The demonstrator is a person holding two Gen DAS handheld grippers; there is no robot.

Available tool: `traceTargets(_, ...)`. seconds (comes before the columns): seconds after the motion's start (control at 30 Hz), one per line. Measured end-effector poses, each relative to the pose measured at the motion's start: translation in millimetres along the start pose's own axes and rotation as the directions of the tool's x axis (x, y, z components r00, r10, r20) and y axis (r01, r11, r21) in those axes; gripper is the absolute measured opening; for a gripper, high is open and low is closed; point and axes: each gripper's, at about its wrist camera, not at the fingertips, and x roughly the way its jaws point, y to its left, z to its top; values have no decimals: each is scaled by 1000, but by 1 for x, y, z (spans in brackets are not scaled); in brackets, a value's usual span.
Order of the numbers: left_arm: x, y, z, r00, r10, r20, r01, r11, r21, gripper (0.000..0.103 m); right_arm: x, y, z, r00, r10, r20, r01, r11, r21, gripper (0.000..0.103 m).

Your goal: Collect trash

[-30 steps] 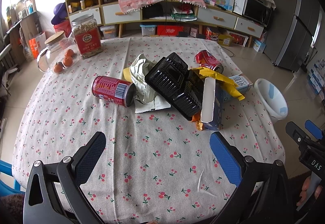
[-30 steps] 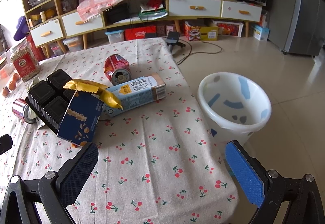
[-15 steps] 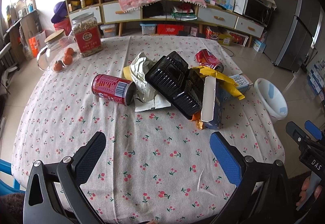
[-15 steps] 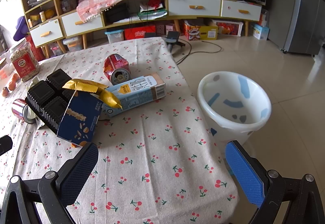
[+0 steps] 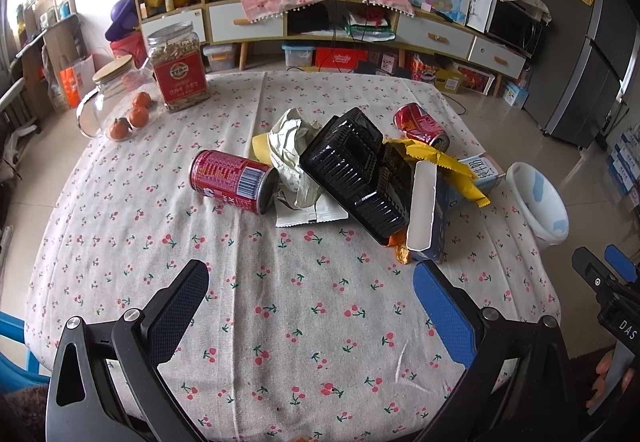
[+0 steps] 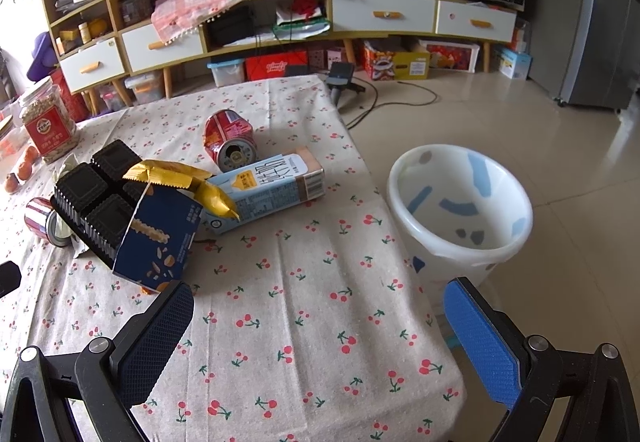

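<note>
Trash is piled mid-table: a red can (image 5: 233,180) lying on its side, crumpled white wrappers (image 5: 294,153), a black plastic tray (image 5: 356,169), a dark blue snack box (image 5: 430,217), a yellow foil wrapper (image 5: 440,161), a dented red can (image 5: 420,125) and a light blue carton (image 6: 264,189). The white bin (image 6: 460,201) with blue patches stands on the floor by the table's right edge. My left gripper (image 5: 310,302) is open above the near tablecloth. My right gripper (image 6: 316,326) is open too, near the table's right edge, with nothing in it.
A large red-labelled jar (image 5: 178,67) and a glass jar with orange fruit (image 5: 116,101) stand at the far left of the table (image 5: 280,322). Shelves and drawers (image 6: 384,13) line the back wall. A grey fridge (image 5: 592,53) stands at the right.
</note>
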Motion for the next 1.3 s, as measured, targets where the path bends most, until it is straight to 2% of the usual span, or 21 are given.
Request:
traceTargets(0.2,4,16,25,1000,-6,-30,6,1000,3,103,3,0,16,999,11,-49,-12,1000,-17,103)
traceTargets(0.33,18,38,48,996,6,-84,-8,1000,-20,103,3,-2,38,996,41,-76,-44,999,-28,103)
traceTargets(0.5,40,73,77,986,18,-168,-32,996,-85,103,9,0,71,993,67,-96,-71,997,-43,103)
traceTargets(0.73,90,112,95,964,-36,-265,-27,973,-228,102,35,8,116,990,96,-104,-101,994,-42,103)
traceTargets(0.8,107,119,93,957,-76,-281,-7,959,-283,91,49,13,121,987,106,-117,-112,993,-46,103)
traceTargets(0.87,126,125,91,939,-139,-315,21,937,-350,82,66,14,121,986,112,-125,-118,992,-40,103)
traceTargets(0.93,142,130,90,926,-171,-336,24,915,-402,77,87,10,119,983,110,-145,-113,994,-12,103)
traceTargets(1.03,156,131,95,928,-178,-327,18,899,-438,75,120,2,118,958,149,-246,-140,989,55,103)
traceTargets(1.13,164,127,101,937,-147,-317,-1,905,-425,71,144,1,123,948,154,-280,-136,987,80,103)
traceTargets(1.2,174,126,102,932,-161,-323,5,901,-434,69,158,1,125,943,149,-298,-124,987,103,103)
traceTargets(1.3,182,124,104,930,-173,-325,14,898,-439,66,177,3,118,920,154,-361,-116,985,126,103)
